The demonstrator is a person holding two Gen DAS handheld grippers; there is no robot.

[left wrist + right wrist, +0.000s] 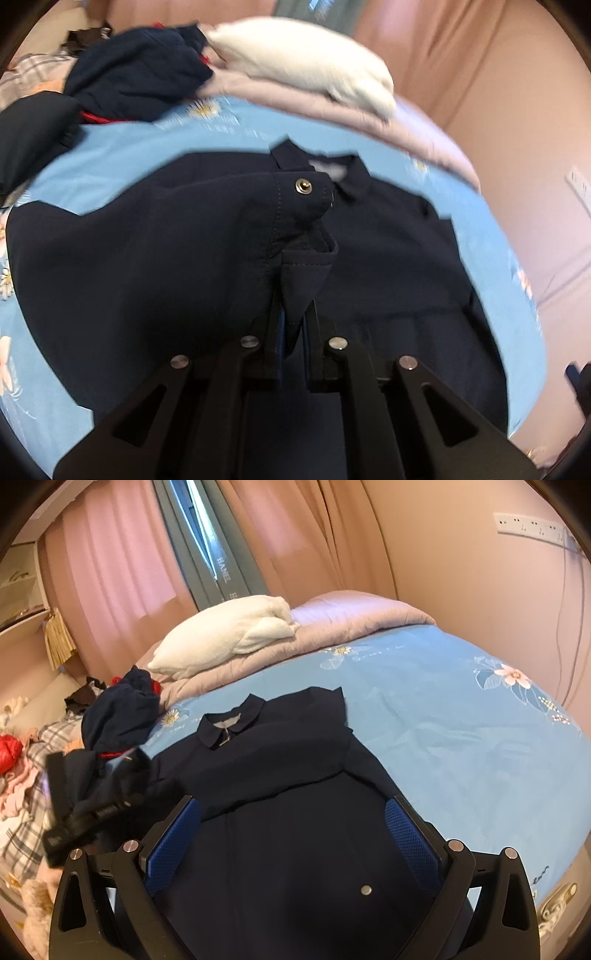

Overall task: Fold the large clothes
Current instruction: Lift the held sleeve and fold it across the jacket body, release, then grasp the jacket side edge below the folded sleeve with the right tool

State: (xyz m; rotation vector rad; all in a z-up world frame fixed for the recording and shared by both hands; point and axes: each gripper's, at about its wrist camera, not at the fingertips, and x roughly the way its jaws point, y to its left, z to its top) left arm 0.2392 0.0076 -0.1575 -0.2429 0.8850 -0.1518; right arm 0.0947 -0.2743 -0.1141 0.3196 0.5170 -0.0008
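Pinching a sleeve cuff (306, 273) of the navy shirt (280, 775), your left gripper (293, 325) holds it lifted above the shirt's front. Your right gripper (291, 834) hovers wide open over the shirt, spread collar-up on the blue bedsheet (443, 716).

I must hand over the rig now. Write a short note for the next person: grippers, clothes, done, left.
Left gripper: shut on the cuff of the navy shirt, lifted above it.
Right gripper: open, above the shirt's lower front, holding nothing.
Shirt lies collar away from you on the blue sheet.
Done: right sleeve looks folded in.
Left: lay the held sleeve across, then fold the body.
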